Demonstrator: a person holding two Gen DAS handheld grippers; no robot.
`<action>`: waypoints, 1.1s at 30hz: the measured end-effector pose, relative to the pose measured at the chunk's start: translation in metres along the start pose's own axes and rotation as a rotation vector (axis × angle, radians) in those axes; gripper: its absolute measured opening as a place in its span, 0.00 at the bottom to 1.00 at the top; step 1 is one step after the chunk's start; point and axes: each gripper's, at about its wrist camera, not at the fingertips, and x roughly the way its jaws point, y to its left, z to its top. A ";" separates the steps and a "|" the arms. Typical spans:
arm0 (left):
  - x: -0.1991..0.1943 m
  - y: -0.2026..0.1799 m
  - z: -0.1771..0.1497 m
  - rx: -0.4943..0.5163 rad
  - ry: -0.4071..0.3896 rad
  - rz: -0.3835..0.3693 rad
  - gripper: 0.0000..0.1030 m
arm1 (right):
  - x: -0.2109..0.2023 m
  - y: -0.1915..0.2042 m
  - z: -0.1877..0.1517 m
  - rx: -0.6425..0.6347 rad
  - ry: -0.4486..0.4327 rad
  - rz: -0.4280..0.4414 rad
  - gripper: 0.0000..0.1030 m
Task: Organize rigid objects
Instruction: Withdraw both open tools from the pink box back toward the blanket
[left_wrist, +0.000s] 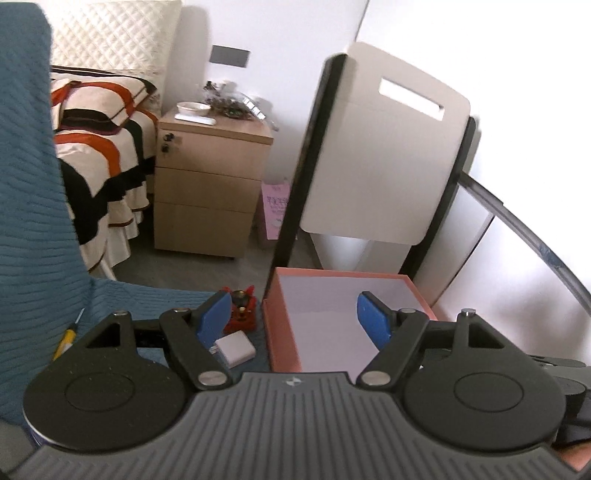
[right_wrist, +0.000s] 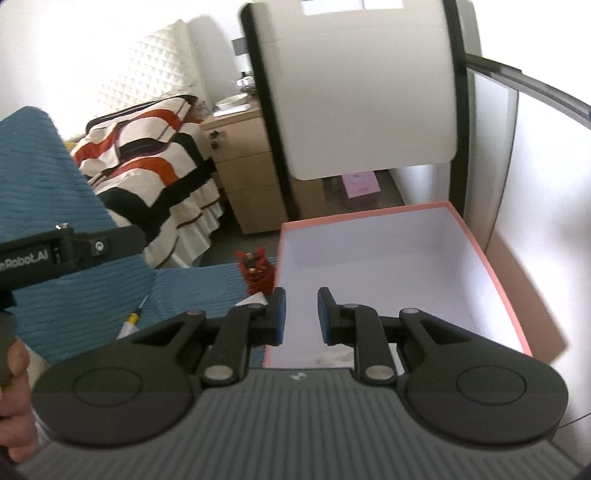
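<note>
A pink box (left_wrist: 282, 332) with a white empty inside sits on a blue knit cover (left_wrist: 37, 221). Left of it lie a small red toy (left_wrist: 243, 314), a white charger block (left_wrist: 236, 347) and a yellow-handled tool (left_wrist: 66, 339). My left gripper (left_wrist: 291, 317) is open wide and empty, straddling the box's left wall. My right gripper (right_wrist: 301, 314) is open a little and empty, above the near left part of the box (right_wrist: 495, 280). The red toy (right_wrist: 256, 273) and yellow tool (right_wrist: 131, 317) show left of it.
A white chair back with black frame (left_wrist: 369, 147) stands behind the box. A wooden drawer cabinet (left_wrist: 207, 184) and a bed with a striped blanket (left_wrist: 99, 140) are further back. The left gripper's body (right_wrist: 55, 254) shows at the left of the right wrist view.
</note>
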 end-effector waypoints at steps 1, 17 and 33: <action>-0.006 0.004 -0.002 -0.004 -0.002 0.001 0.77 | -0.003 0.006 -0.001 -0.008 -0.001 0.005 0.21; -0.082 0.071 -0.049 -0.045 0.000 0.045 0.77 | -0.033 0.082 -0.049 -0.057 0.016 0.068 0.21; -0.106 0.124 -0.106 -0.133 0.084 0.090 0.77 | -0.038 0.116 -0.101 -0.071 0.116 0.068 0.22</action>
